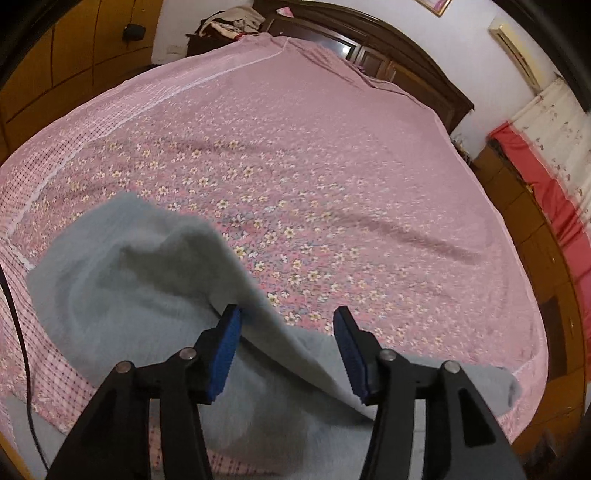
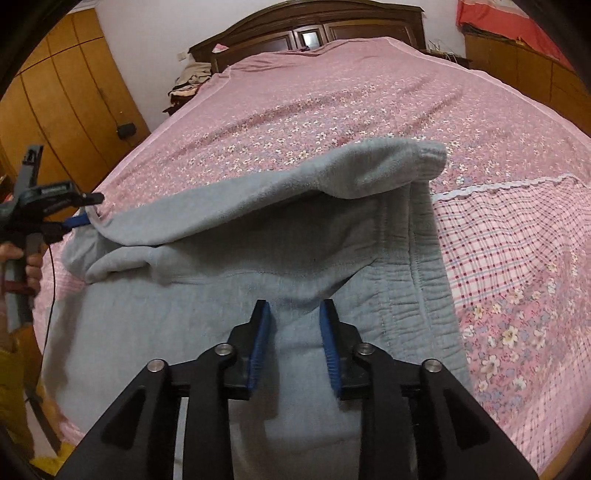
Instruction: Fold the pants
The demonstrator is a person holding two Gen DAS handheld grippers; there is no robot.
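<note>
Grey-blue pants [image 2: 229,295] lie on the pink floral bedspread [image 2: 332,110], one layer folded over with the elastic waistband [image 2: 424,155] at the right. My right gripper [image 2: 294,308] is open just above the pants' middle, holding nothing. My left gripper [image 1: 286,314] is open, with a raised fold of the pants [image 1: 147,266] between and left of its fingers. In the right wrist view the left gripper [image 2: 86,210] sits at the pants' left end, with the cloth edge at its blue pads.
The wooden headboard [image 2: 306,29] stands at the far end of the bed. Wooden wardrobes [image 2: 55,92] line the left side. A pile of clothes [image 2: 188,83] lies beside the headboard. A red curtain [image 1: 546,199] hangs at the right.
</note>
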